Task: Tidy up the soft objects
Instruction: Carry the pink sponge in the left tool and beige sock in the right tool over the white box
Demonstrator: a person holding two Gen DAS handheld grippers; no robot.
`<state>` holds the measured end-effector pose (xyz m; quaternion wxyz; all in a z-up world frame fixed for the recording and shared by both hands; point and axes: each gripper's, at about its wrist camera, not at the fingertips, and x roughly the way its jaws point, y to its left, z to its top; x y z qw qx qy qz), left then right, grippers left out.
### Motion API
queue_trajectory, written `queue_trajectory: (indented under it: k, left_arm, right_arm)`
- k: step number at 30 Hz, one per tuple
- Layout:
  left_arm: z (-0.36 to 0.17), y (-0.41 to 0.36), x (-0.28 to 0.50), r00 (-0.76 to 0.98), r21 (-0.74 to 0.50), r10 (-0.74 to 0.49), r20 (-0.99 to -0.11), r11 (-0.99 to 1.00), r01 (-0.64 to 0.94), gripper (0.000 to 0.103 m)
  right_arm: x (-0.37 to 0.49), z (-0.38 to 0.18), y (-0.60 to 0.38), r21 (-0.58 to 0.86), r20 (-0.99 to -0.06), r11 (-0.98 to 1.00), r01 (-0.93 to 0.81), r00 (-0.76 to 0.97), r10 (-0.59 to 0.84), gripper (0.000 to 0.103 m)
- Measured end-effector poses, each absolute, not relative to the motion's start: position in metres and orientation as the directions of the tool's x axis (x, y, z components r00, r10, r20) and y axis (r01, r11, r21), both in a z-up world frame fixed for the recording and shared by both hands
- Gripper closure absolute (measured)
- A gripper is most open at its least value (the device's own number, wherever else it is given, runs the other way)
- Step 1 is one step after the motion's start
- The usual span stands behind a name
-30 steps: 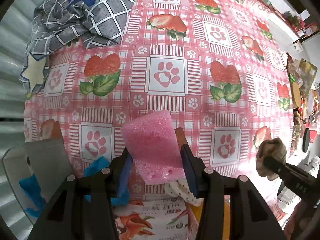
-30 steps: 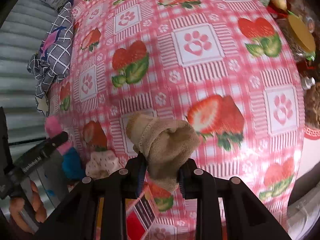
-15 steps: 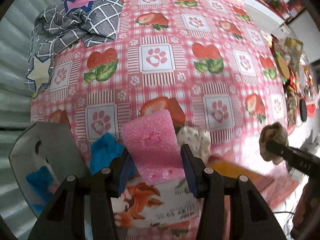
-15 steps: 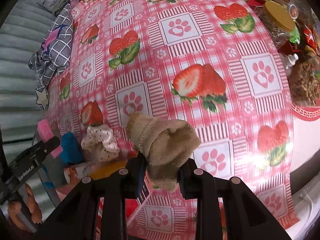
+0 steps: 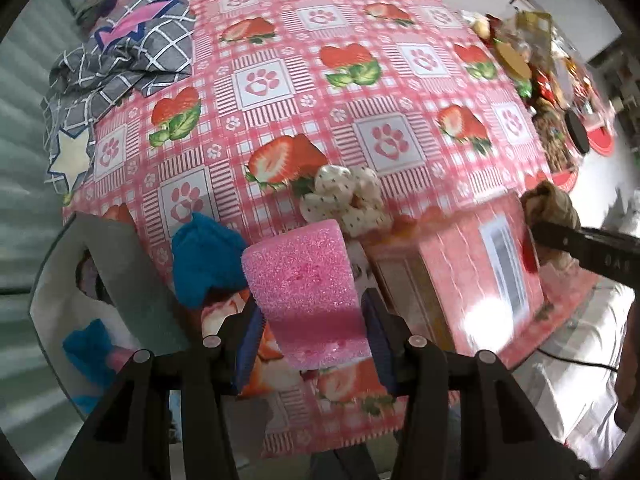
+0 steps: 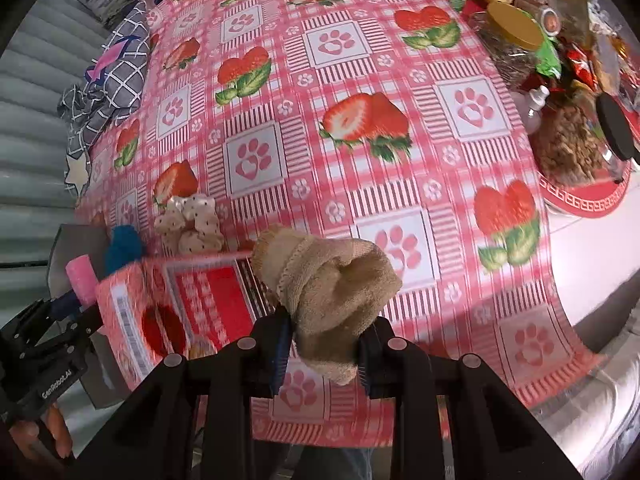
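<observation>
Both hand-held grippers had drawn back from the surface (image 5: 280, 80) since a second earlier. Left hand-held gripper (image 5: 312, 340) clamped a pink sponge (image 5: 304, 292); beyond it lay a blue cloth (image 5: 204, 260) and spotted cloth (image 5: 344, 200). Right hand-held gripper (image 6: 324, 344) pinched a beige sock (image 6: 328, 284) beside a red box (image 6: 172, 308).

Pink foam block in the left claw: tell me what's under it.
Under the pink foam block, a strawberry-printed carton shows below its lower edge, with a blue knitted item just left. The block covers whatever lies directly beneath its middle.
</observation>
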<state>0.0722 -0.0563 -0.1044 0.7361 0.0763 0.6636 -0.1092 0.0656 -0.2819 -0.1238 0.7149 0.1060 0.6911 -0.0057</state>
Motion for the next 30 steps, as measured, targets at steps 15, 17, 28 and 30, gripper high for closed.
queue_trajectory:
  k: [15, 17, 28, 30]
  left_arm:
    - [-0.080, -0.045, 0.030, 0.117, -0.081, -0.124, -0.985, 0.944, 0.319, 0.051]
    - [-0.077, -0.042, 0.026, 0.122, -0.088, -0.133, -0.984, 0.943, 0.321, 0.051]
    - [-0.065, -0.016, 0.023, 0.163, -0.117, -0.166, -0.972, 0.954, 0.276, 0.051]
    - [-0.063, -0.012, 0.023, 0.171, -0.121, -0.171, -0.970, 0.956, 0.269, 0.051]
  right_arm:
    - [0.028, -0.085, -0.263, 0.128, -0.989, 0.973, 0.190, 0.098, 0.111, 0.074]
    - [0.024, -0.080, -0.257, 0.126, -0.989, 0.974, 0.189, 0.105, 0.108, 0.074]
    - [0.021, -0.051, -0.219, 0.113, -0.984, 0.986, 0.121, 0.153, 0.094, 0.074]
    - [0.022, -0.046, -0.211, 0.110, -0.983, 0.988, 0.108, 0.161, 0.092, 0.074]
